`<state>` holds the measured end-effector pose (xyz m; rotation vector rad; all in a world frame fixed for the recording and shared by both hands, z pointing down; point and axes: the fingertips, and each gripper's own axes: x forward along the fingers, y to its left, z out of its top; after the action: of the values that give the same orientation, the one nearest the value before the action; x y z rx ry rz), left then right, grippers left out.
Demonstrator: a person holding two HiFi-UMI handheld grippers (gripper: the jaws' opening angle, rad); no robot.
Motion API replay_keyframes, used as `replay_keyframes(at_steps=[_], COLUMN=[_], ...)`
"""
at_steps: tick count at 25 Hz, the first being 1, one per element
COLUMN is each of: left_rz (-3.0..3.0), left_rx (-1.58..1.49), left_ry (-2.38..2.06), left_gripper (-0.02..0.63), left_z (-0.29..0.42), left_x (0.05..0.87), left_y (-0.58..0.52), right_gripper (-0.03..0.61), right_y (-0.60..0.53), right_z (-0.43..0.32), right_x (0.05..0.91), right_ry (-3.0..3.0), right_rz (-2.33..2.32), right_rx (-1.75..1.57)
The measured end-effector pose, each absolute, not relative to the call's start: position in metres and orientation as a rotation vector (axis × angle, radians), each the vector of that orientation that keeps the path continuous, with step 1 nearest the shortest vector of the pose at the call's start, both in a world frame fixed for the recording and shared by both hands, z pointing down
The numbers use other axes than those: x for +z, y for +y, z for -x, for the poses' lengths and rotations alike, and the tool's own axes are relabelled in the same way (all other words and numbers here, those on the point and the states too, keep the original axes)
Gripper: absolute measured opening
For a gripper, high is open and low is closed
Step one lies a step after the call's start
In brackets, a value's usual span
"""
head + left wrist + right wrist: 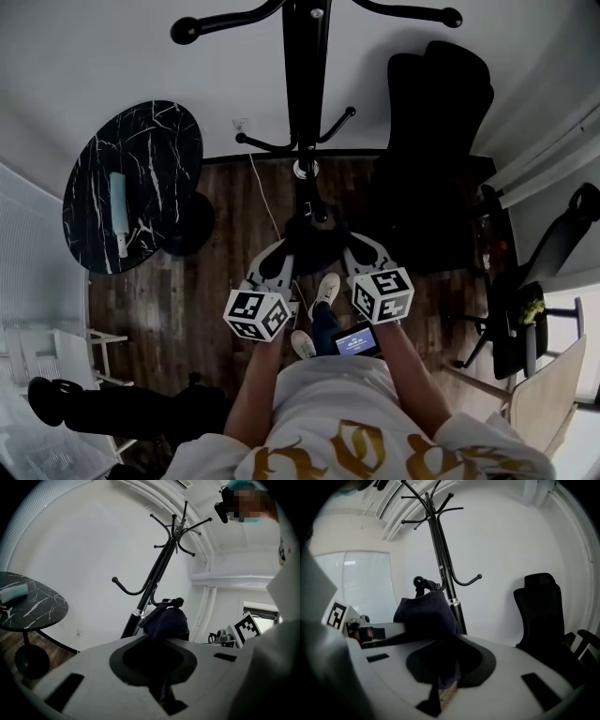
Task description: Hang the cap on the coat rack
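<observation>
- We face the rack (307,94), which runs up the middle of the head view. The cap (314,232) hangs at centre frame between our two grippers.
- On the left gripper (279,258) the jaws are nearly together and pinch a fold of the cap's dark cloth. In the left gripper view the cloth runs down between them at bottom centre.
- It is the same story on the right gripper (359,253): narrow jaws clamped on the cap's other edge.
- The cap sits just below a ball-tipped hook (178,602) low on the rack. In the right gripper view that ball shows just above the crown, left of centre. Whether cloth touches the hook, we cannot tell.
- As we judge it, the cap will handle light, soft and floppy. The crown bunches between the two pinches, so it will drape rather than hold a shape. A thin fold could slide out of a loose grip.
- The best hold looks like the rim on opposite sides, much as now. That keeps the opening stretched so the hook tip can enter.
- Our next call is to lift the opening over the ball, then let go one side at a time.
</observation>
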<state>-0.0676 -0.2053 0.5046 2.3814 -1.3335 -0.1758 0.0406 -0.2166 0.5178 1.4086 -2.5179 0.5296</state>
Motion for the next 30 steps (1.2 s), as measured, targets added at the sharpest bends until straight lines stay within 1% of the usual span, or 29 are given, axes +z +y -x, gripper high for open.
replay_keyframes(at_steps=[12,30], left_rz=[-2.343,-2.383], left_rx=[-0.236,-0.146], left_ry=[-1.292,-1.357], left_gripper=[0.029,0.029], left_z=[0.071,0.080], left_x=[0.512,0.519], left_y=[-0.210,-0.228], right_gripper=[0.037,0.037], right_y=[-0.222,-0.239], right_z=[-0.037,-0.029], right_x=[0.524,0.530], right_ry=[-2.515,-2.510], right_rz=[-1.412,-1.390], right_rx=[0.548,0.506])
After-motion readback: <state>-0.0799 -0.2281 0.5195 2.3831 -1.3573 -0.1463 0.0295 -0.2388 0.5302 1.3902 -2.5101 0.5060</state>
